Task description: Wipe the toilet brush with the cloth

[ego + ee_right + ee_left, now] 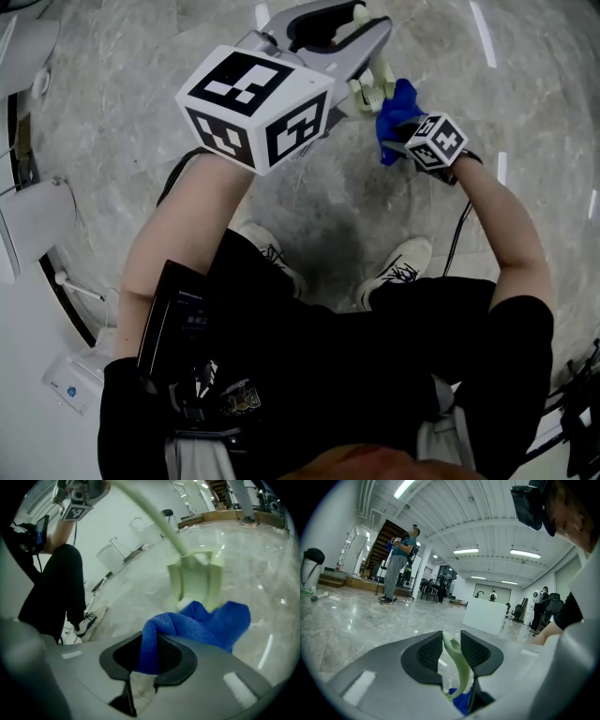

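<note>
Pale green plastic toilet brush (372, 86) sat at the upper centre of the head view, its squarish head hanging below its slim handle. The handle was pinched between the black ribbed pads of the left gripper (368, 19), whose jaws had closed onto it from both sides. The left forearm ran bare from the lower left of the frame up to the marker cube. In the left gripper view the tool looked out roughly level across the room.

The right gripper (403, 129) sat just right of the brush head, its arm reaching from the lower right up to the upper centre-right. It tilted down towards the floor. Its jaws were clamped on a fold of the blue microfibre cloth (397, 108), and the rest of the cloth spilled forward past the jaw tips. In the right gripper view the loose end lay against the lower edge of the brush head; firm contact could not be confirmed.

The polished grey marble-pattern floor (141, 56) lay open across the top of the head view and around both tools. White fixtures (28, 220) lined the left edge of the frame. The person's two white trainers (398, 270) stood below the tools at centre frame. A black cable (457, 239) ran down beside the right forearm.
</note>
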Tool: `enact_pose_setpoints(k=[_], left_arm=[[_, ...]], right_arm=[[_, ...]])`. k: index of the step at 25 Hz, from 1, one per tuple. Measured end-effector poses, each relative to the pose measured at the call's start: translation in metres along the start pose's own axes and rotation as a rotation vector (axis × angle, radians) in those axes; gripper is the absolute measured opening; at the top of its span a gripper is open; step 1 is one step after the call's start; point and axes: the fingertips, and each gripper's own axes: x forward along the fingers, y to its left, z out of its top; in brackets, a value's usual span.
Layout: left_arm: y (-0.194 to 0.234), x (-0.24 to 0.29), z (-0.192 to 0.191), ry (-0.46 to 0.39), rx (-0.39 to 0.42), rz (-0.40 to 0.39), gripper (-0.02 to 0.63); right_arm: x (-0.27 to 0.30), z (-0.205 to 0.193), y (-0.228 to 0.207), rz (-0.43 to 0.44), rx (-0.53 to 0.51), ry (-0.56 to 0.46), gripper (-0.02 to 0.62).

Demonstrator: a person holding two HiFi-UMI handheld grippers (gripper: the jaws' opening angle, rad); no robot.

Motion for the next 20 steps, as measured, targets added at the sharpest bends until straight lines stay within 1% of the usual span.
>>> enact_pose_setpoints(k=[1, 3, 5, 6, 7, 9, 11, 12, 13, 14, 16, 18, 20], left_arm=[[0.0, 0.001, 0.001, -0.001, 0.002, -0.001, 0.135], [-0.001, 0.002, 0.002, 0.001, 0.007, -0.003, 0.135], [-0.002, 0.001, 0.0, 0.004, 0.01, -0.003, 0.135], [-0.002, 0.0, -0.001, 0.005, 0.01, -0.003, 0.135], [-0.002, 0.0, -0.001, 0.005, 0.009, -0.003, 0.135], [-0.001, -0.001, -0.003, 0.008, 0.007, 0.0, 0.135], [0.0, -0.001, -0.005, 0.012, 0.001, 0.004, 0.135], [0.0, -0.001, -0.006, 0.013, 0.0, 0.005, 0.137], [0.001, -0.001, -0.006, 0.014, -0.001, 0.006, 0.137], [0.001, -0.001, -0.007, 0.015, -0.001, 0.007, 0.137], [-0.001, 0.001, -0.008, 0.018, -0.001, 0.003, 0.137], [-0.002, 0.002, -0.01, 0.02, 0.0, -0.002, 0.137], [-0.003, 0.003, -0.01, 0.019, -0.001, -0.004, 0.137]], right_arm=[[0.01, 0.005, 0.02, 0.049, -0.009, -0.011, 0.084], [0.024, 0.033, 0.048, 0.099, 0.003, -0.085, 0.084], [0.03, 0.078, 0.066, 0.108, 0.047, -0.205, 0.083], [0.03, 0.103, 0.068, 0.087, 0.074, -0.271, 0.083], [0.028, 0.127, 0.065, 0.04, 0.102, -0.333, 0.083], [0.022, 0.163, 0.043, -0.098, 0.162, -0.435, 0.084], [0.014, 0.18, 0.015, -0.238, 0.249, -0.511, 0.083], [0.012, 0.181, 0.004, -0.287, 0.284, -0.525, 0.083], [0.016, 0.178, -0.002, -0.311, 0.304, -0.518, 0.084], [0.022, 0.171, -0.003, -0.31, 0.314, -0.495, 0.083], [0.036, 0.148, 0.005, -0.278, 0.293, -0.429, 0.083], [0.05, 0.12, 0.025, -0.21, 0.217, -0.345, 0.083], [0.06, 0.086, 0.051, -0.111, 0.139, -0.242, 0.083]])
